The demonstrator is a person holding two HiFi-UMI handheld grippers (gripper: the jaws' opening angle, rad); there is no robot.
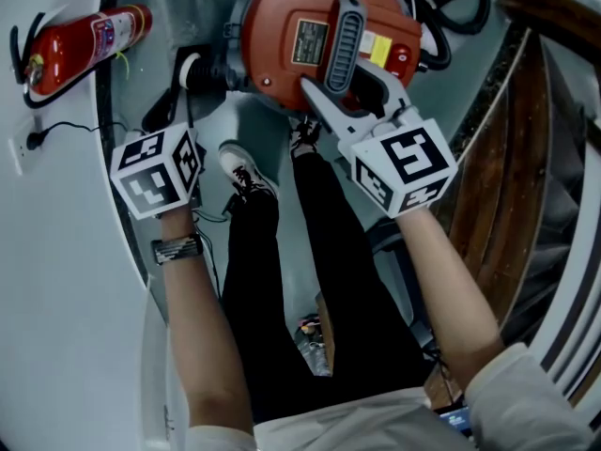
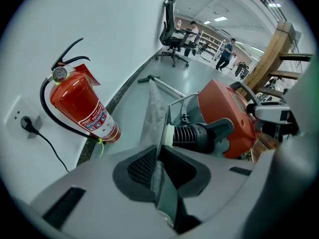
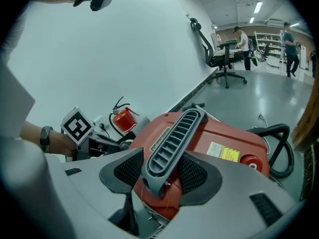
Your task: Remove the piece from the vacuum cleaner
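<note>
Grey floor meets a curved white wall. In the head view, a red fire extinguisher lies at ten o'clock. The red vacuum cleaner sits at twelve o'clock, beyond the person's shoes.

The right gripper is clamped on the vacuum's grey ribbed handle, one pad pressed against each side.

The left gripper is at nine o'clock from the vacuum and points steeply down. It pinches a thin flat piece, seen edge-on between its nearly closed pads. That piece stands just beside the black ribbed hose connector on the vacuum's side, with translucent plastic against its left face.
</note>
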